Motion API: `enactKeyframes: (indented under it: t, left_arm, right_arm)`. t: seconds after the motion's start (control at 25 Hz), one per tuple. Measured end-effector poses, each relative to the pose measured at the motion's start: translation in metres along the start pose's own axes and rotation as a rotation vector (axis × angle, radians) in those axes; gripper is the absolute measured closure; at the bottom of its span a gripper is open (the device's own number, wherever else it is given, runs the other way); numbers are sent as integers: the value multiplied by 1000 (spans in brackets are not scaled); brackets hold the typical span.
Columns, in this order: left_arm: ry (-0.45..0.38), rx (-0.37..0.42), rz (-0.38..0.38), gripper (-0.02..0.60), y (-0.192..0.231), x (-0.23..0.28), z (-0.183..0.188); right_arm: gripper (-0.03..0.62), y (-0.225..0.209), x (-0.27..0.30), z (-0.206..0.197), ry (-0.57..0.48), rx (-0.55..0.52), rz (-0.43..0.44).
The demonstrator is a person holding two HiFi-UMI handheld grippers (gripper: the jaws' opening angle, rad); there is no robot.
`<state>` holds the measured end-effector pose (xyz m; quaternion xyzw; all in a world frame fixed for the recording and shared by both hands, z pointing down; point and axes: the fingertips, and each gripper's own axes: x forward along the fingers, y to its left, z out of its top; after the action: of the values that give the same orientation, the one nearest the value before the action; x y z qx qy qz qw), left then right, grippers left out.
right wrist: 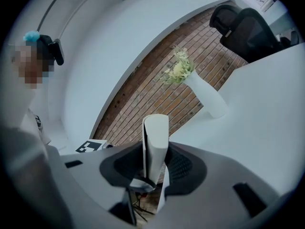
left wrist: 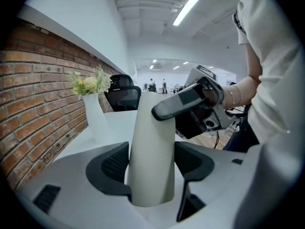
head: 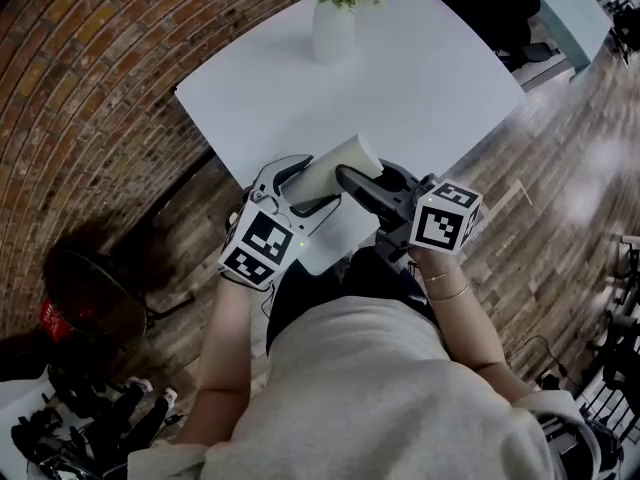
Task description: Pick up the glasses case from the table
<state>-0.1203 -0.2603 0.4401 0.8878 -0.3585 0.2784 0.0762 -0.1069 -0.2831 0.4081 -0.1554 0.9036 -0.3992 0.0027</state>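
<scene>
The white, elongated glasses case (head: pixel 337 166) hangs in the air over the near corner of the white table (head: pixel 430 88). My left gripper (head: pixel 303 190) is shut on its near end; in the left gripper view the case (left wrist: pixel 152 147) stands up from between the dark pads (left wrist: pixel 116 163). My right gripper (head: pixel 372 193) reaches in from the right, and its black jaw lies across the case's side. In the right gripper view the case's narrow edge (right wrist: pixel 156 140) fills the gap between the pads (right wrist: pixel 183 168), so the right gripper (right wrist: pixel 156 165) is shut on it as well.
A white vase with pale flowers (head: pixel 333 23) stands at the table's far side. Brick wall lies to the left, wooden floor to the right. Black office chairs (right wrist: pixel 248 27) stand beyond the table. A dark round fan-like object (head: pixel 90 288) sits low at left.
</scene>
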Motion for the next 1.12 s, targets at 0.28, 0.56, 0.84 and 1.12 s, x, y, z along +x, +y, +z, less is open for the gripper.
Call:
enactKeyframes:
  t: [0.28,0.56,0.84,1.12]
  left_arm:
    - [-67,-66,90,292,12,-17,16]
    - [-214,-245,223,293,39,-47,35]
    - [-341,-513,299,355,65,-65,40]
    - [-395,-753,255,506,64,-64,36]
  right_arm:
    - [456,-1,-5,19,-63,-51,-72]
    - [456,0,-14,51,-179,-40,-107]
    - [456,17,-16,80,-255,-78,-97]
    - [457,24,-22,88,-288,-67,-96]
